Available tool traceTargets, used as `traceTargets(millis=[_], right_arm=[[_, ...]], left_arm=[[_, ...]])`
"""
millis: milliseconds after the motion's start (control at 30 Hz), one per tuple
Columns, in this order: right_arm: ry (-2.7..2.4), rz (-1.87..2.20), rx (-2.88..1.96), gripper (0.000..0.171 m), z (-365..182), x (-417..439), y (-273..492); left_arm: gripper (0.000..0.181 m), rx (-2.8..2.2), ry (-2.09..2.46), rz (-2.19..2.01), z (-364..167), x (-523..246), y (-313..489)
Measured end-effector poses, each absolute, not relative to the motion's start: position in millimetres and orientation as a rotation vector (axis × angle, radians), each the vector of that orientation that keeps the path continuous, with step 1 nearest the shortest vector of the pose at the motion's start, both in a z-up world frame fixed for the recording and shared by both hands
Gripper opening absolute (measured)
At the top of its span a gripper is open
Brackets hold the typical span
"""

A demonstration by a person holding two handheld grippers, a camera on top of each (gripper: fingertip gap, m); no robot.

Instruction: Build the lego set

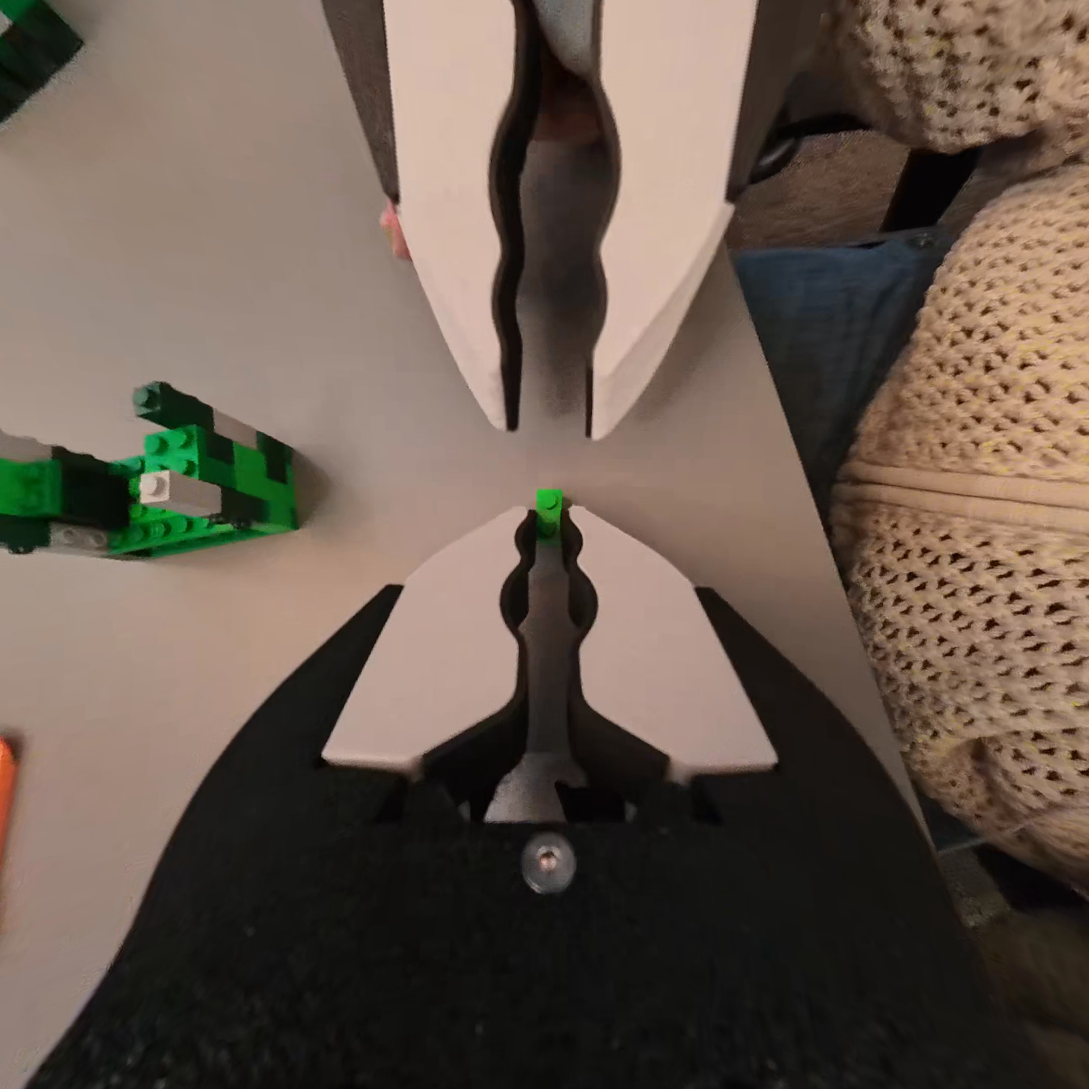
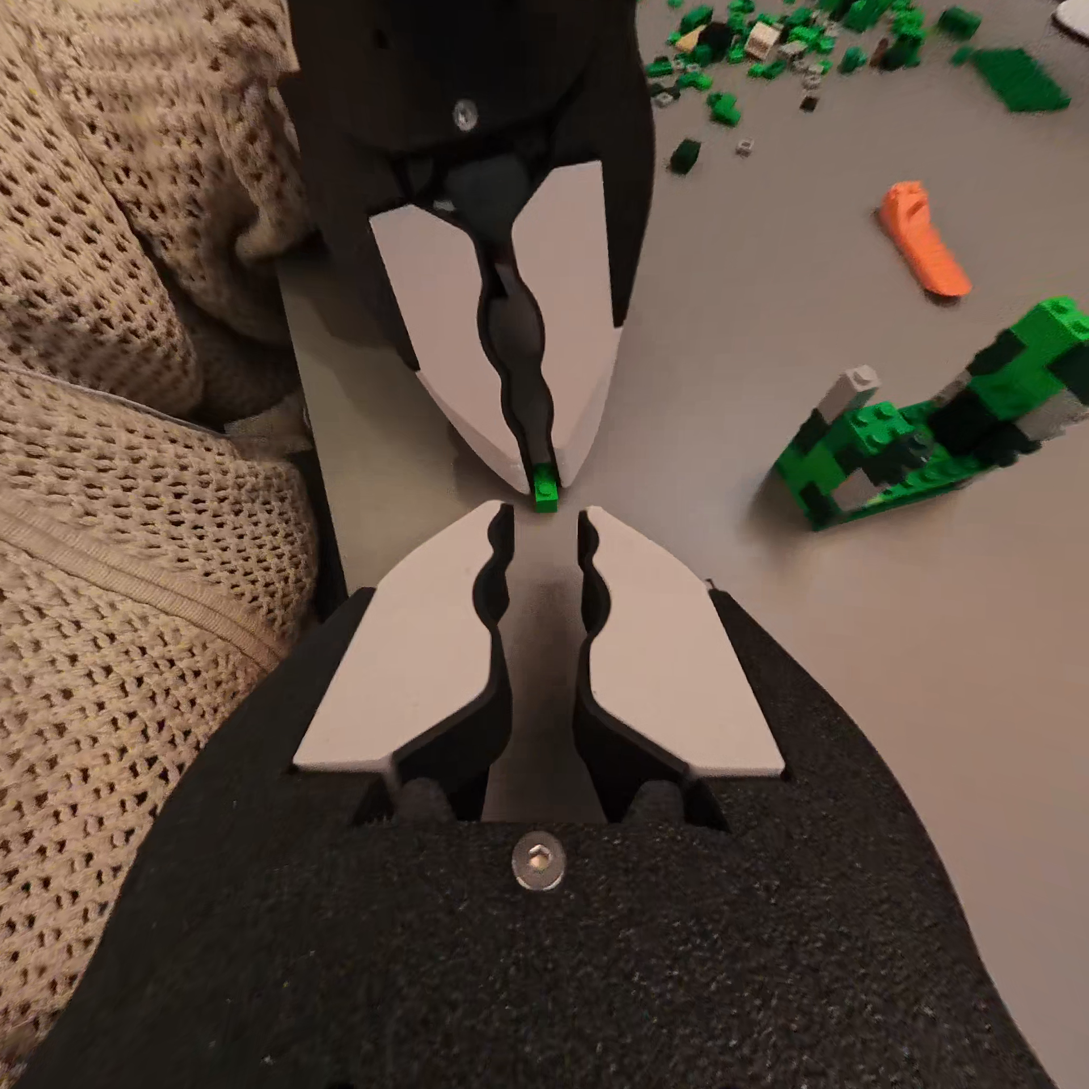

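Observation:
My left gripper is shut on a small bright green brick that sticks out past its tips, above the grey table. It also shows in the right wrist view, with the green brick at its tips. My right gripper is open and empty, tip to tip with the left one, a small gap from the brick. In the left wrist view the right gripper comes in from the top. A part-built green, dark green and grey lego model lies on the table to the side, also in the right wrist view.
A pile of loose green bricks and a green plate lie at the far right of the table. An orange brick separator lies between pile and model. A person in a beige knit sweater sits at the table edge. Only a small space, under 4 cm, lies between the two pairs of fingers. Left tips and right tips are each some 20 cm from the orange brick separator.

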State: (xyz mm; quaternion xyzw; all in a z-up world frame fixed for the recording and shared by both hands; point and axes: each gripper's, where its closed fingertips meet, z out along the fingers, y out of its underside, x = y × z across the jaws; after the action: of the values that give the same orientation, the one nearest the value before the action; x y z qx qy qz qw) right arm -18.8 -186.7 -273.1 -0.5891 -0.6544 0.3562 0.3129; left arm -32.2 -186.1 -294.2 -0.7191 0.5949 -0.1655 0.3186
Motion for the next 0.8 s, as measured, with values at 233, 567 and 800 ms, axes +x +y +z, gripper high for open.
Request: traceTargets(millis=[233, 567, 800], right_arm=[[-1.752, 0.998, -1.608, 0.020, -277.4, -26.7, -187.9], [-1.835, 0.943, -1.607, 0.016, -287.1, -36.2, -186.4], [-1.871, 0.904, -1.566, 0.007, -288.9, -39.3, -184.8]], left_arm=[[0.039, -1.838, 1.578, -0.448, -293.0, -29.8, -188.6], [0.053, -1.849, 1.445, -0.487, -277.6, -54.8, -171.1], [0.087, -1.848, 1.304, -0.272, -278.5, -65.1, -136.4]])
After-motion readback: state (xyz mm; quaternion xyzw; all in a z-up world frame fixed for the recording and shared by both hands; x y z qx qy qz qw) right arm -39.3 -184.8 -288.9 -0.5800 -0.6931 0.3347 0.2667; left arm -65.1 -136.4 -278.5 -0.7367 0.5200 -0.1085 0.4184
